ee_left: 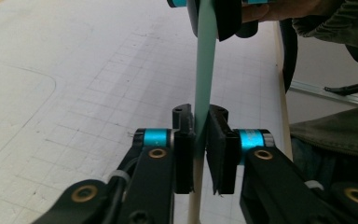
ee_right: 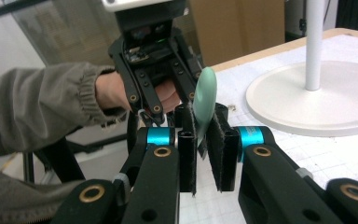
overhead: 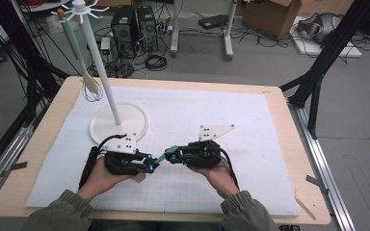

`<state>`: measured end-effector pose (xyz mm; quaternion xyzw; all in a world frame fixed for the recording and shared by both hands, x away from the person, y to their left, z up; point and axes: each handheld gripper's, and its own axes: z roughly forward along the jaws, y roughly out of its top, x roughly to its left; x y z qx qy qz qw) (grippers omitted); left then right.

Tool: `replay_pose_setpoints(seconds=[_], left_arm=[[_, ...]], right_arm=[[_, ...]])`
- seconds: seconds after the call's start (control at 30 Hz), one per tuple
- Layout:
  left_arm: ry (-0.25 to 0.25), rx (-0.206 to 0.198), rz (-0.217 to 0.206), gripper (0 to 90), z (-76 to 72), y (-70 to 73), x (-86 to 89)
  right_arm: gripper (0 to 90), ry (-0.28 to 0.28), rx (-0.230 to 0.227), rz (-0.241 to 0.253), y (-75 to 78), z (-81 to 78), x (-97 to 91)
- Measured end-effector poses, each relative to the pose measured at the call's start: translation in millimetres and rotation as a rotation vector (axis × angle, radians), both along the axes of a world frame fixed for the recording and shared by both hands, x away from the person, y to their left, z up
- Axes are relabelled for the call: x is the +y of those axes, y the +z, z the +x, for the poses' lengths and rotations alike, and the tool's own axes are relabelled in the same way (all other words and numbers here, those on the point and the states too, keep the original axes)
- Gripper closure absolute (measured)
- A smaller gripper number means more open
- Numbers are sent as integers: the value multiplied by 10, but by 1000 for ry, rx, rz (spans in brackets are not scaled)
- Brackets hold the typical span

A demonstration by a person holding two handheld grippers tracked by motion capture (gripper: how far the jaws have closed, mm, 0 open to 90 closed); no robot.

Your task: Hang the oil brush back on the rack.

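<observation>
Spatula (overhead: 160,157) bridging both grippers, just in front of the white stand base (overhead: 139,126). Left gripper (ee_left: 201,122) clamped on the mint stem near its pale handle end; right gripper (ee_right: 204,122) clamped on the flat blade end. For a clean handover: ease off one clamp only once the other feels firm, keep the spatula level, avoid twisting, then carry toward the stand base.

green spatula (ee_left: 204,70) lower handle cut off by frame, ends hidden between fingers (ee_left: 182,140)
</observation>
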<state>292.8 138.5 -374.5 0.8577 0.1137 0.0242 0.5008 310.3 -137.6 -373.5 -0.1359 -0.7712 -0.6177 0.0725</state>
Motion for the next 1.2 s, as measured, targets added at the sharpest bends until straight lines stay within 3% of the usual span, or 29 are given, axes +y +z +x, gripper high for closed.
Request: replay_pose_setpoints(seconds=[0.1, 0.17, 0.37, 0.5, 0.73, 0.87, 0.93, 1.03, 1.2], left_arm=[[-11, 4, -10, 760, 4, 20, 10], [-30, -2, -19, 827, -4, 35, 14], [-13, 0, -48, 841, -6, 59, 29], [-13, 1, -60, 842, -10, 53, 18], [-15, 9, -66, 755, -6, 74, 45], [-30, -1, -64, 835, -18, 80, 45], [-21, 9, -85, 840, -11, 83, 58], [12, 10, -115, 841, 5, 98, 114], [60, 5, -169, 842, 21, 128, 220]], right_arm=[[830, 13, -17, -15, 34, -9, 26], [830, 13, -24, -13, 60, -14, 47], [788, -9, -28, 25, 81, -30, 74], [810, -26, -38, 29, 101, -47, 103], [829, 8, -51, 10, 155, -50, 127], [828, 7, -66, -5, 180, -53, 152], [808, -3, -63, 3, 178, -50, 152], [681, -23, -77, 7, 194, -55, 123], [624, -58, -77, -12, 195, -49, 47]])
